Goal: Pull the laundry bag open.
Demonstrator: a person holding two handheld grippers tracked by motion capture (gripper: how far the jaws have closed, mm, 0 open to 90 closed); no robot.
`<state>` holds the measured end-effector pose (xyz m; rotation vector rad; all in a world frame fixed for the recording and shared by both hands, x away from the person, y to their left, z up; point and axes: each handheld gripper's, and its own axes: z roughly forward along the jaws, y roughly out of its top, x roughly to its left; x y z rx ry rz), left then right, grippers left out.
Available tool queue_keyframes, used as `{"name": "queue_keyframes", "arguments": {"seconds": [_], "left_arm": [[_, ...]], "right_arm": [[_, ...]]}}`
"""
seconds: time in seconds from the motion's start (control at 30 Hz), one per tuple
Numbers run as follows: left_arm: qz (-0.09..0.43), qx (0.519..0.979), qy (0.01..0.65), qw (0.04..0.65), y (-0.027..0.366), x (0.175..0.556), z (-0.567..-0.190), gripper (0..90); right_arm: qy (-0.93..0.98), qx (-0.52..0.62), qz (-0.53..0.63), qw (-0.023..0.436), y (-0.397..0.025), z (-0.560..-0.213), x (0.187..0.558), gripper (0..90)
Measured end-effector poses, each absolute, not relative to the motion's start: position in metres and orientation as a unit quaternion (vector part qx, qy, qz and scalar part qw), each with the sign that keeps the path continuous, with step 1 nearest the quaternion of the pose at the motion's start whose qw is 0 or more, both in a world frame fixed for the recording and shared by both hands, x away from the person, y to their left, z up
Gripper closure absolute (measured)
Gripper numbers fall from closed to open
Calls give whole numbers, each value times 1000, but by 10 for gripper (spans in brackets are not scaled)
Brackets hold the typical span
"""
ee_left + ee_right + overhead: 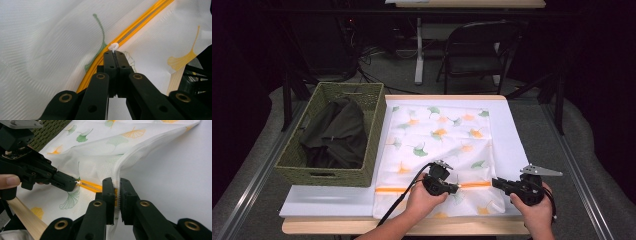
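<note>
Two grippers are at work on the white mesh laundry bag printed with green and orange ginkgo leaves (439, 145), which lies flat on the pale table sheet (512, 135) beside the green woven basket of dark clothes (329, 132). The left gripper (456, 187) has its jaws pressed tight on the small white zipper pull (114, 46), right on the orange zipper band (432, 188) near the table's front edge. The right gripper (495, 183) pinches the bag's mesh edge at the zipper's end (117, 176), jaws nearly closed on the fabric.

To do this well, I'd say the right gripper should keep the band taut and level while the left draws the pull straight along the track. Pulling upward or sideways would likely bunch the soft mesh and jam the slider, or slip the tiny pull free.
</note>
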<state>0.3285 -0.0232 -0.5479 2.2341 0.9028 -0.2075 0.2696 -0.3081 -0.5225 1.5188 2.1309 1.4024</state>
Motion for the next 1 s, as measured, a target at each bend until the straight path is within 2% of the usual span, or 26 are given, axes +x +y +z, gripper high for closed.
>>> {"name": "queue_keyframes", "arguments": {"seconds": [1.0], "left_arm": [[-72,852,377,355,21,323,-549,897]], "right_arm": [[712,512,473,88,-310,-523,269,840]]}}
